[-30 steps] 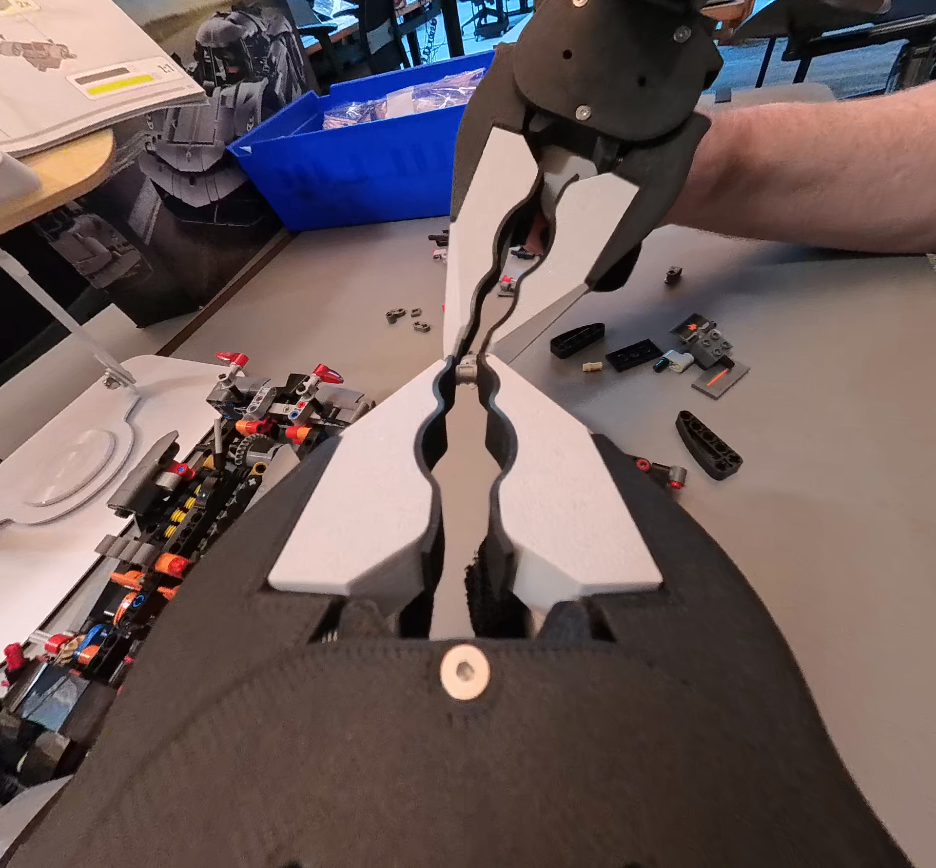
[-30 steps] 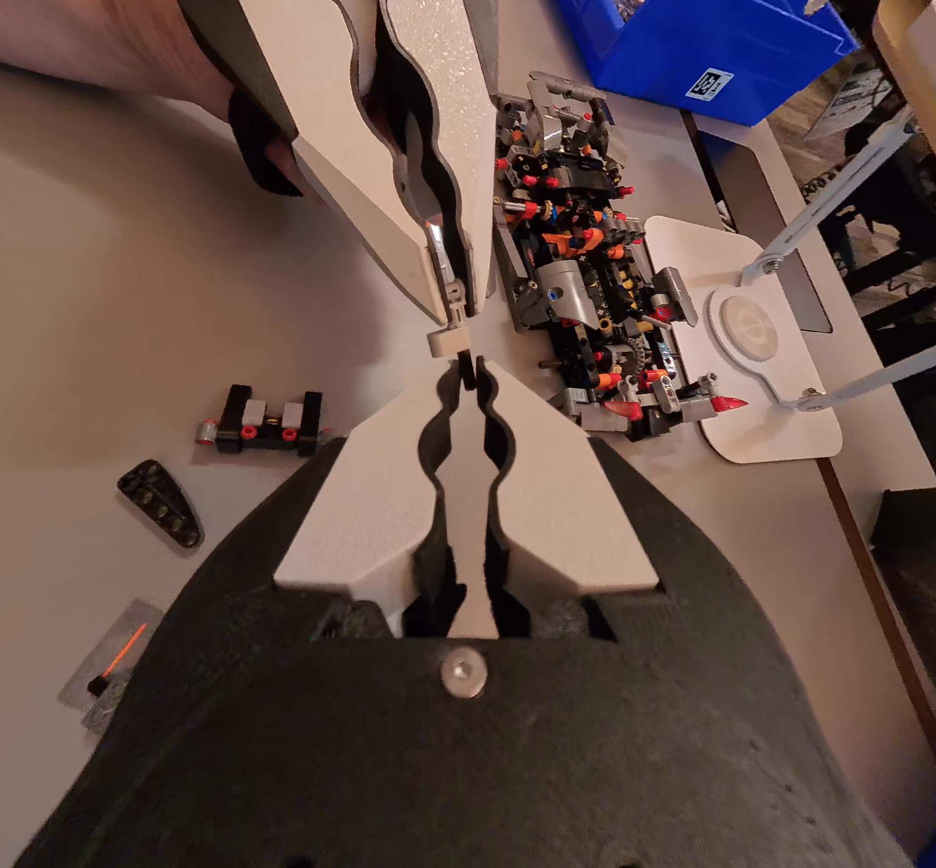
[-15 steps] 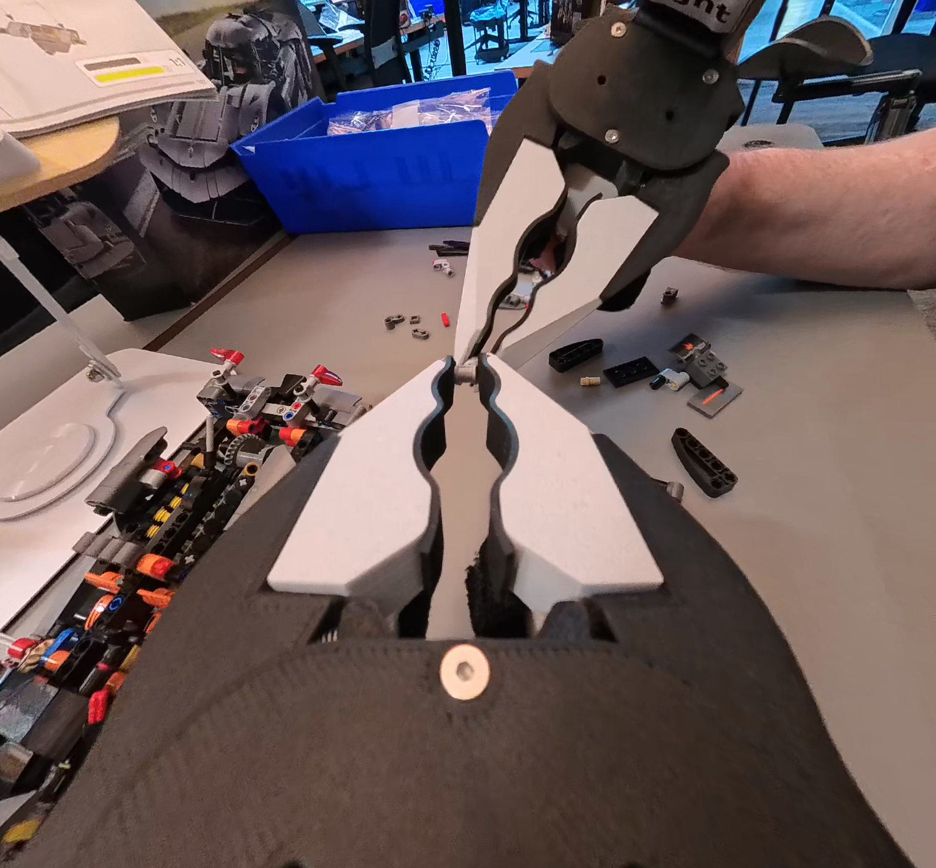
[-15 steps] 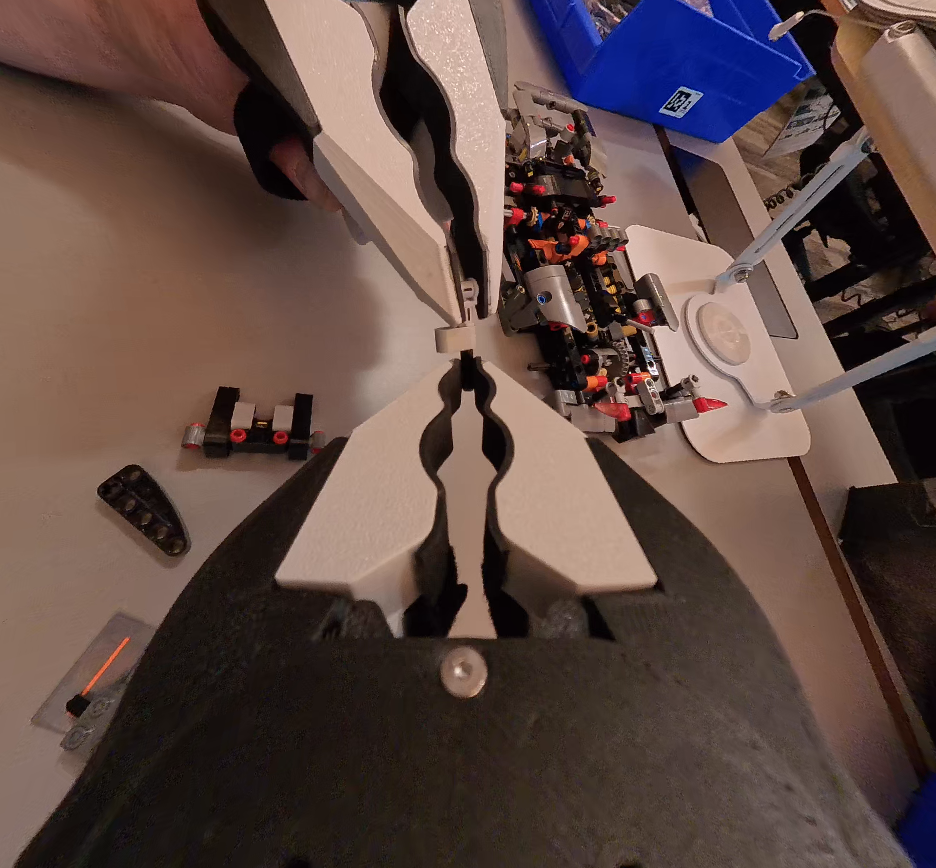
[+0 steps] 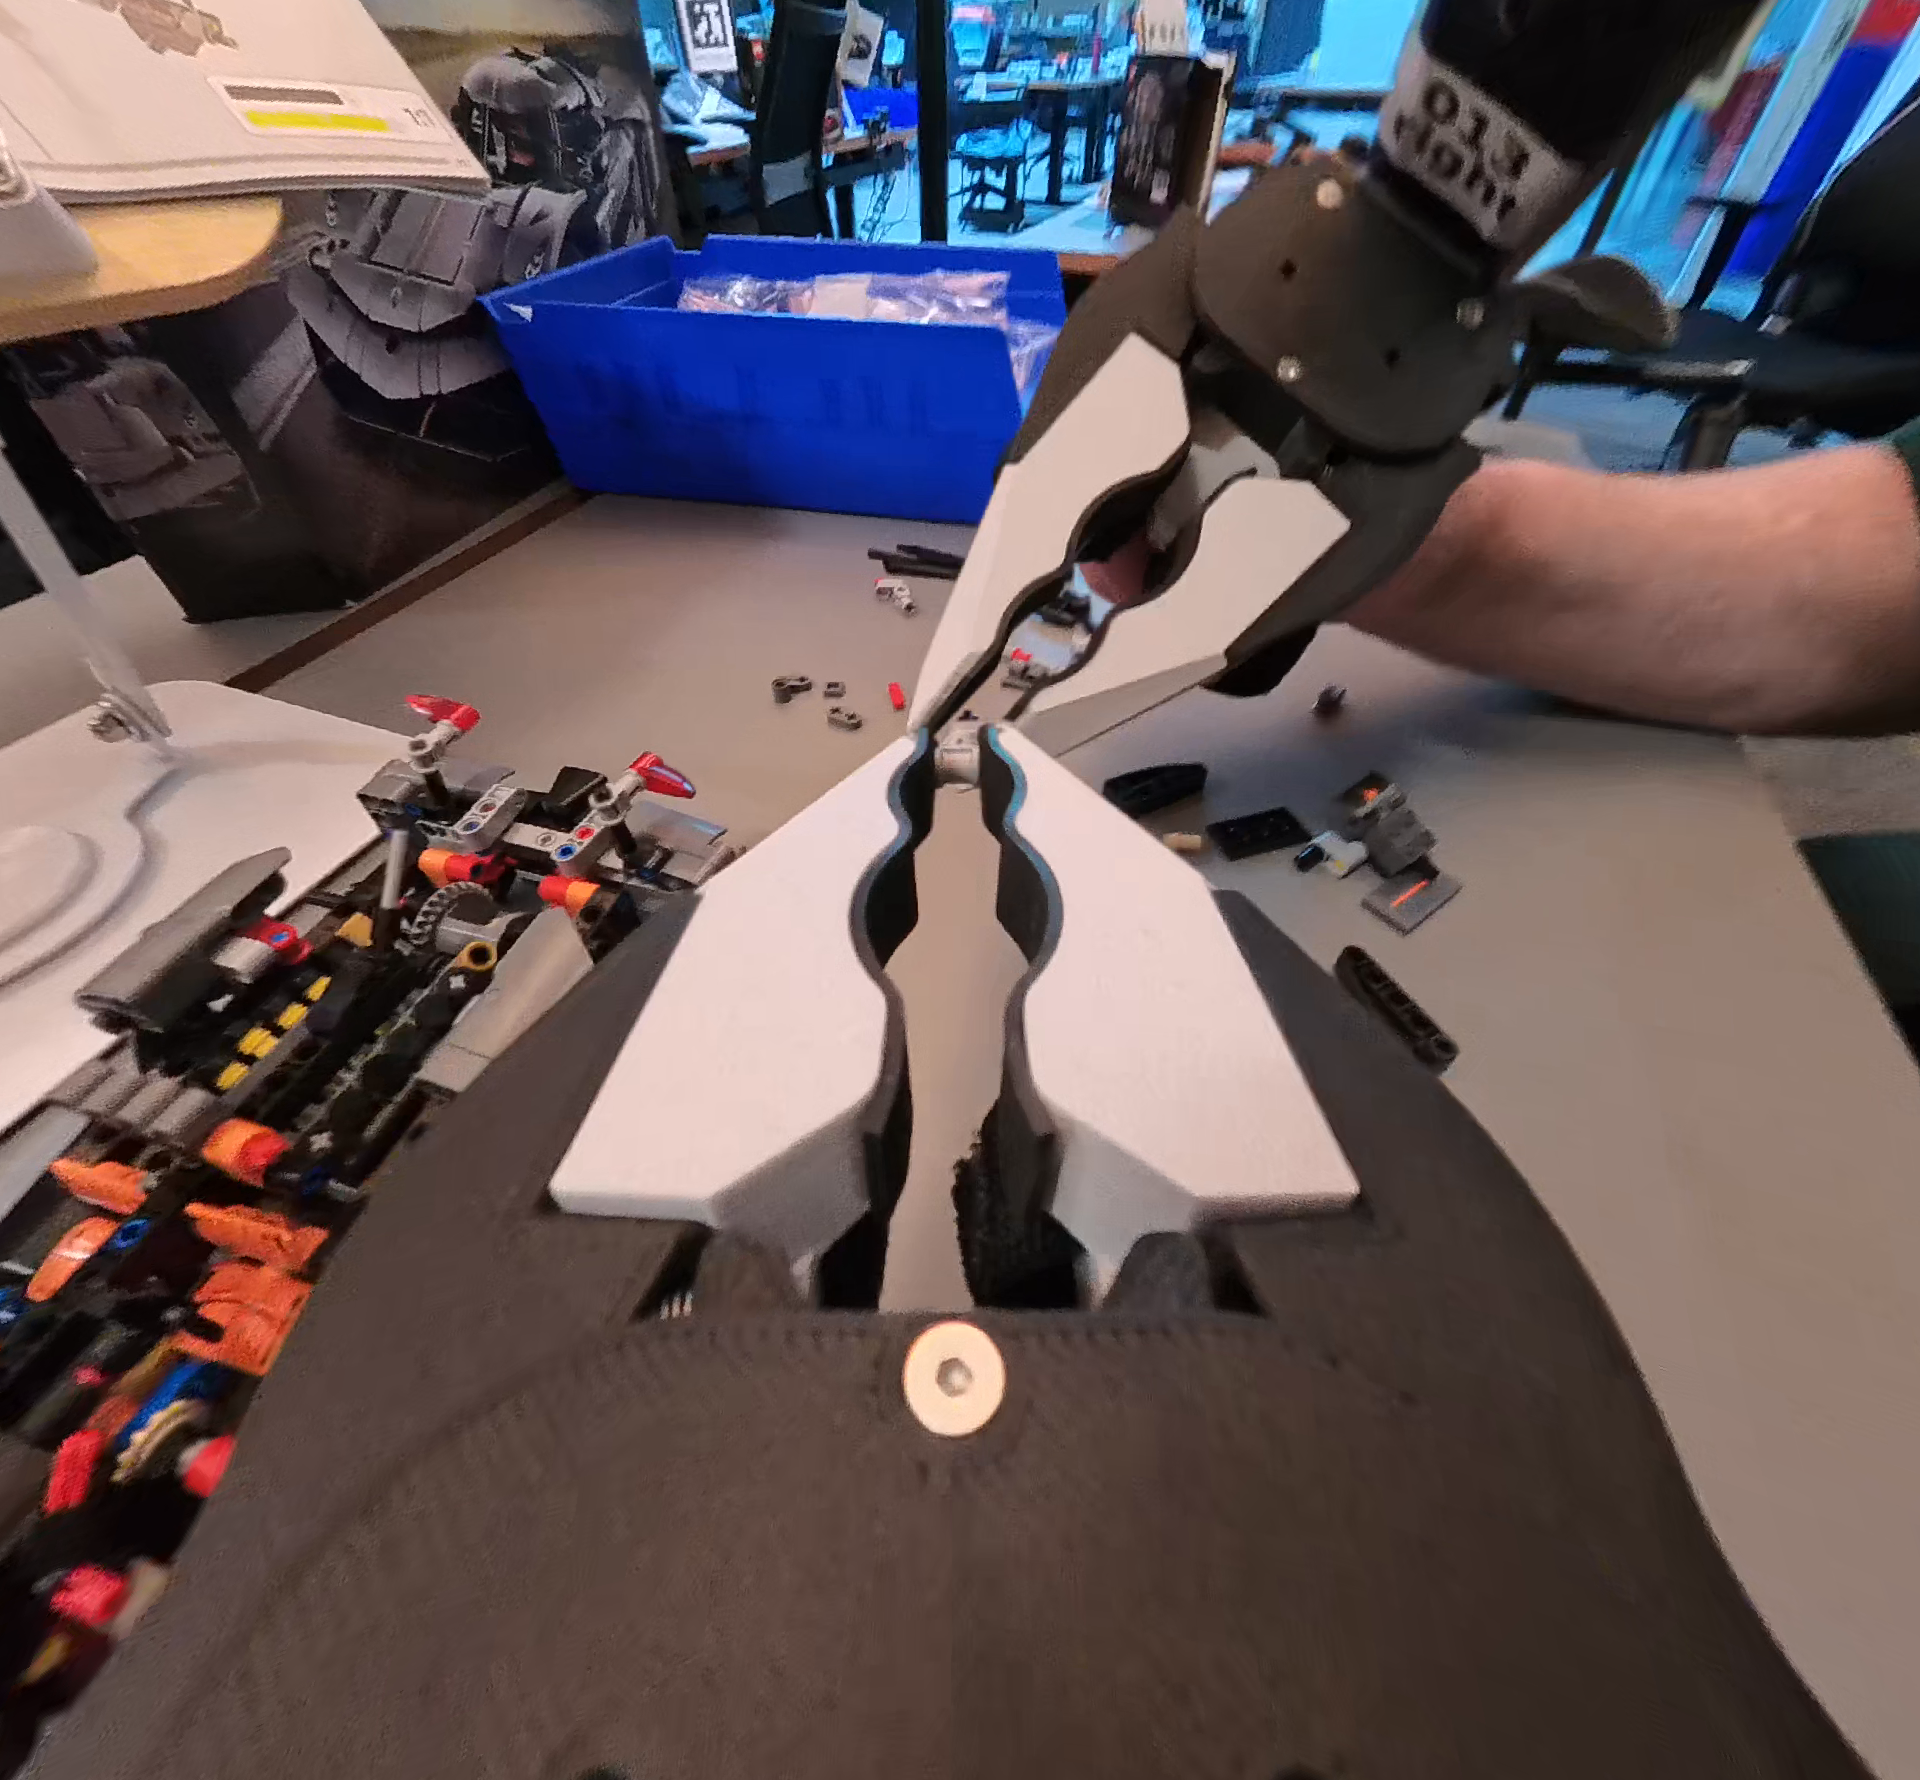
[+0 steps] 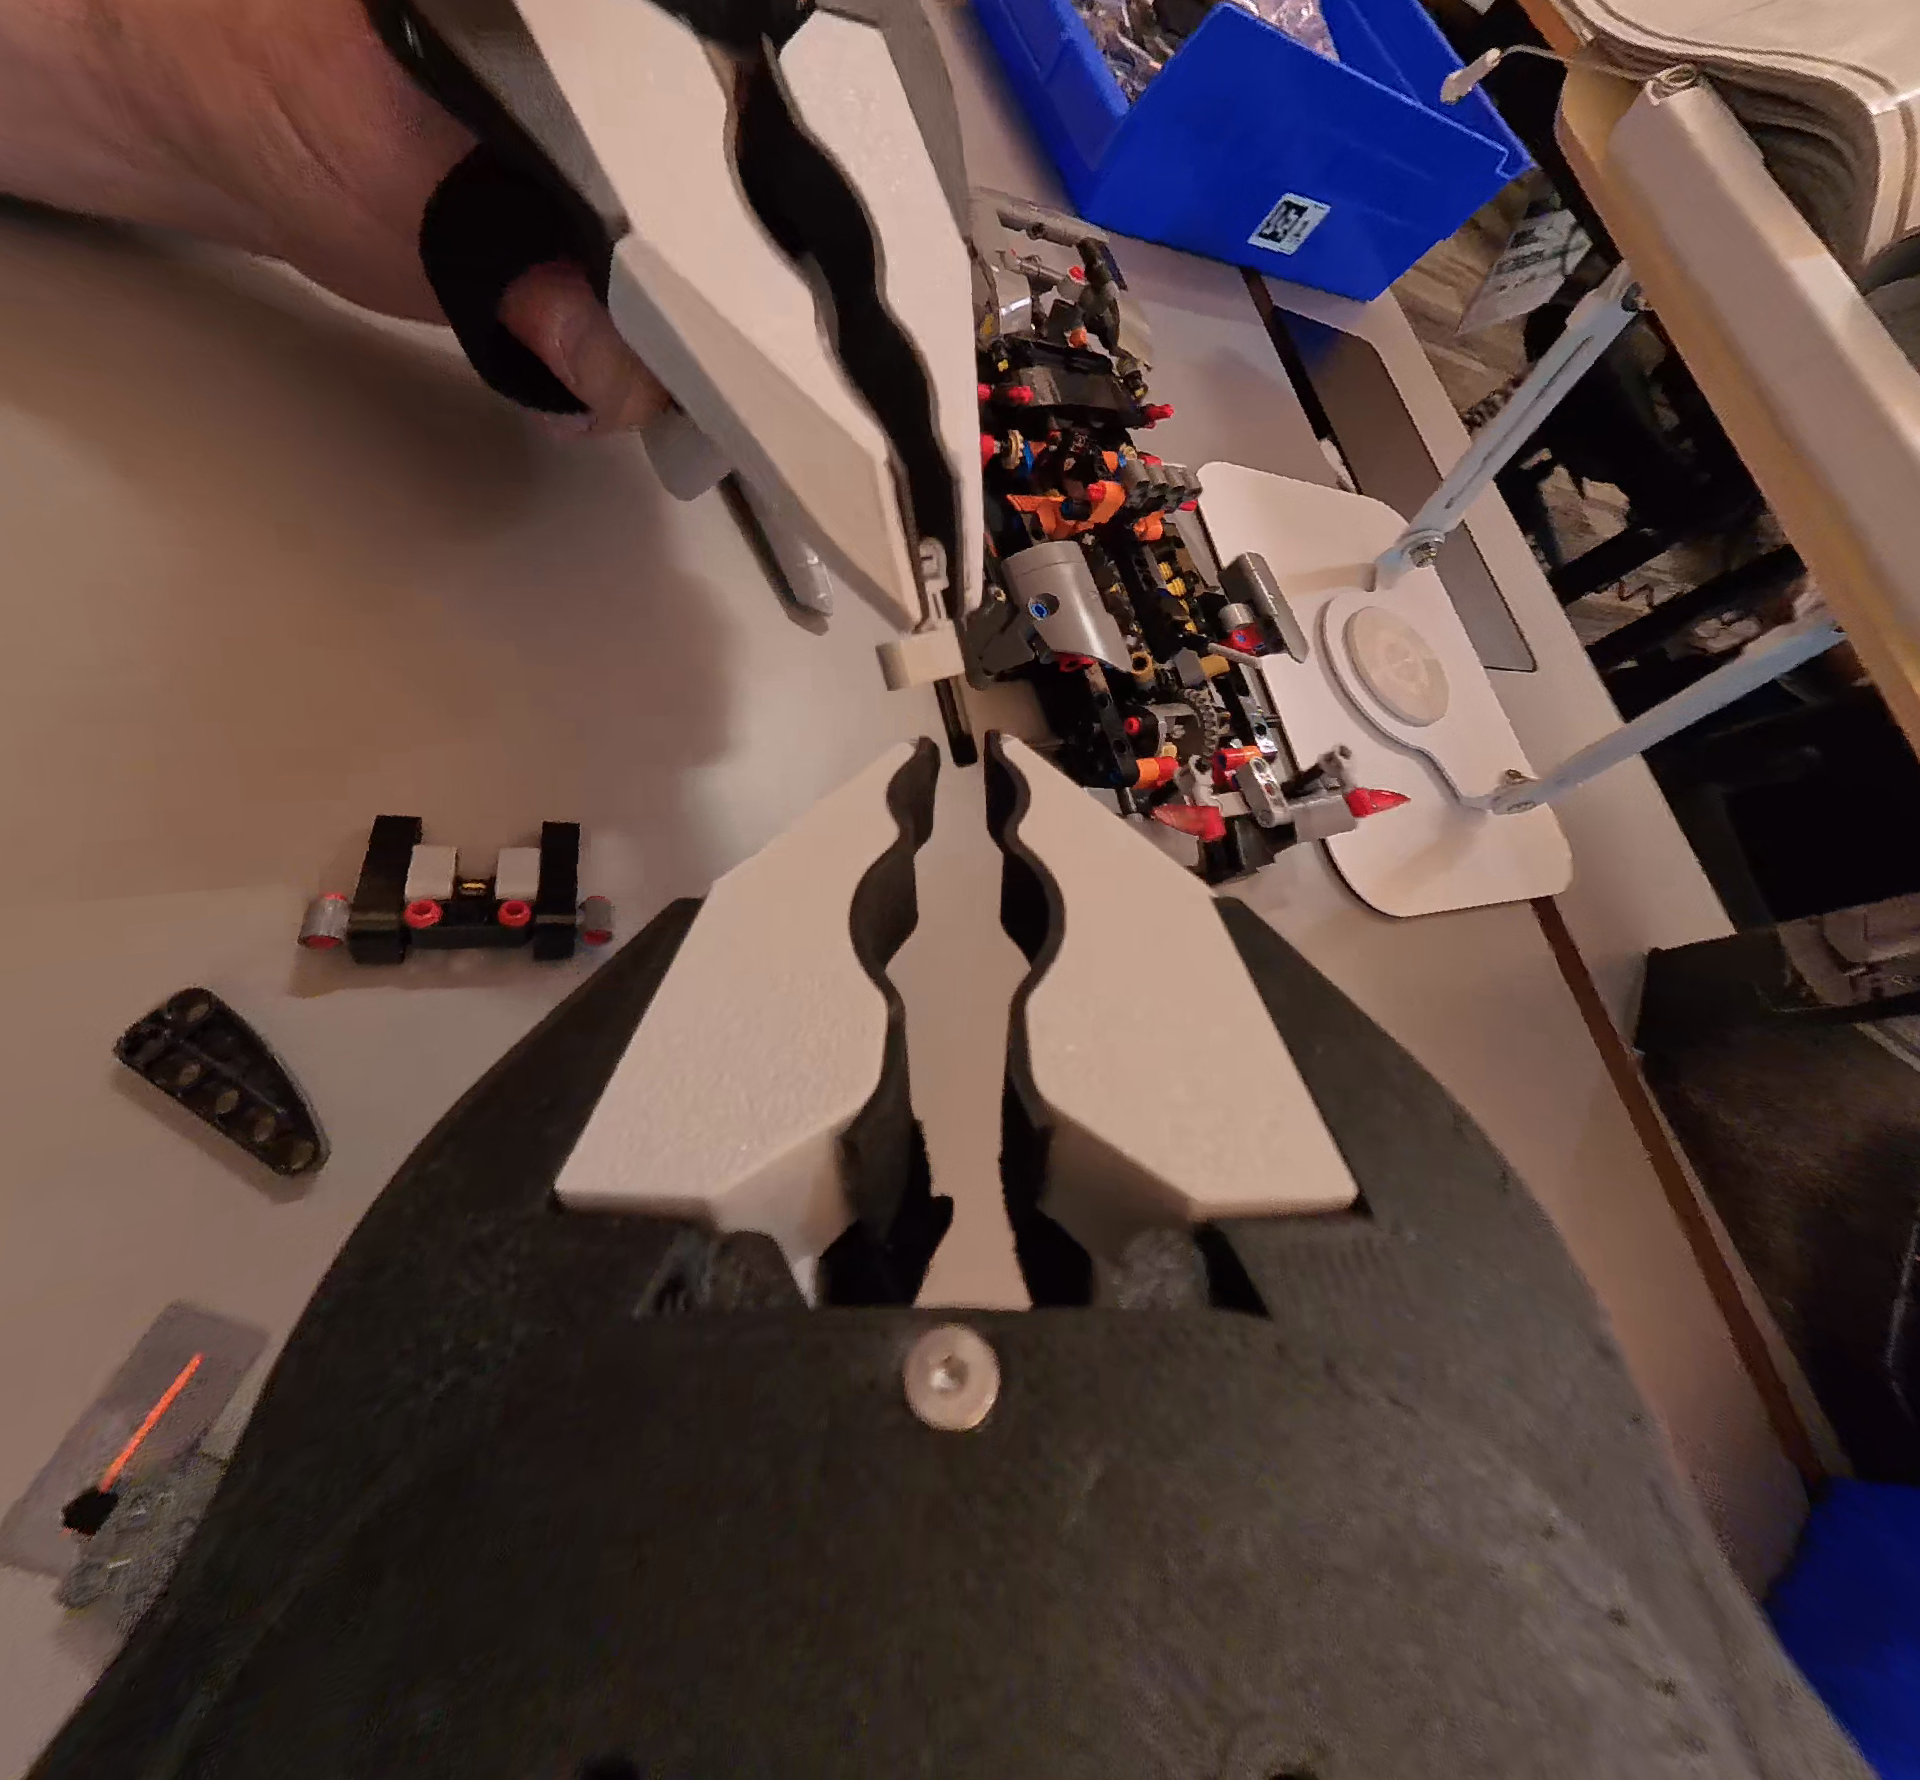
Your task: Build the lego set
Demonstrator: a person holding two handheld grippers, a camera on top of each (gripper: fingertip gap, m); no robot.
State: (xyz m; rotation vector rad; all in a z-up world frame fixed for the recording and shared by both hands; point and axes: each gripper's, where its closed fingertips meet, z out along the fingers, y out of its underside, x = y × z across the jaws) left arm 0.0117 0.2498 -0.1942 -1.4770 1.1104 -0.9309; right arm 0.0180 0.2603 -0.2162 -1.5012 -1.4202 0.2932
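While the two grippers meet tip to tip above the grey table (image 5: 1558, 1107), the partly built lego model (image 5: 416, 899) lies at far left beside a white stand base (image 5: 156, 795). At centre, the left gripper (image 5: 954, 762) is closed narrowly on a small light-grey connector piece (image 5: 956, 756). From above right, the right gripper (image 5: 961, 717) comes in, its jaws nearly closed; in the right wrist view a thin black pin (image 6: 954, 712) sits at its tips (image 6: 961, 754), joined to the connector. Loose black and grey parts (image 5: 1351, 847) lie farther right; a blue bin (image 5: 790, 400) stands behind.
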